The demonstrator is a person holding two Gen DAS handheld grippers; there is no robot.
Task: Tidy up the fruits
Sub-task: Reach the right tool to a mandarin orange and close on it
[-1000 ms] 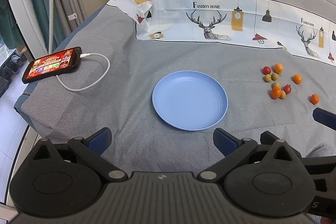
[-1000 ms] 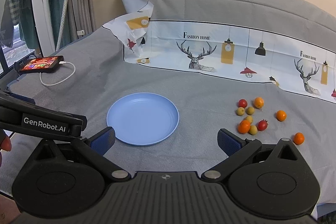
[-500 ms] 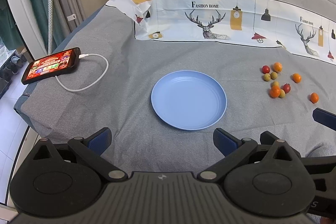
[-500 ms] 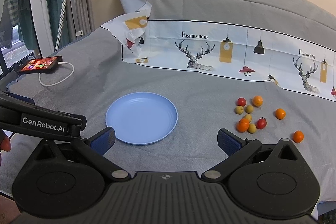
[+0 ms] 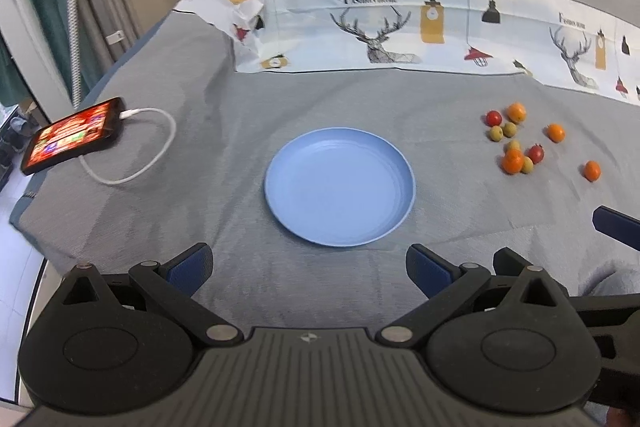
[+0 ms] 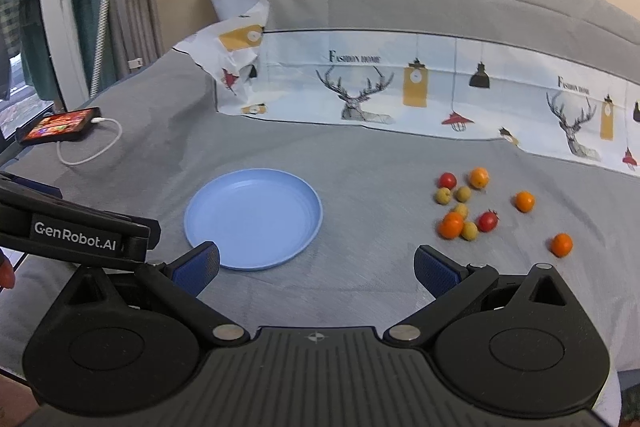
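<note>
Both cameras have crept forward and lower over the bed since a second ago, so the blue plate (image 5: pixel 340 187) and the scattered fruit sit a touch further up each view, and nothing on the bed has shifted. The left gripper (image 5: pixel 308 267) hangs over the grey bedspread (image 5: pixel 240 99) just short of the plate, fingers spread wide with nothing between them. The right gripper (image 6: pixel 316 269) is the same story: wide apart, nothing held, plate ahead to its left and the fruit ahead to its right.

And there's the fruit, loose on the cloth, well apart from the plate, which holds nothing yet: the orange ones (image 6: pixel 451 225), little yellow-green ones (image 6: pixel 469 230) and red ones (image 6: pixel 487 220), several touching in a huddle. One orange fruit (image 6: pixel 561 244) lies alone, nearest the right gripper. That looks the easy first pick.

These should handle as light, round and smooth, likely to roll on soft bedding, and the red ones may bruise if squeezed. Best taken across the widest middle, gently. A phone (image 5: pixel 72 137) on its cable lies far left, out of play.
</note>
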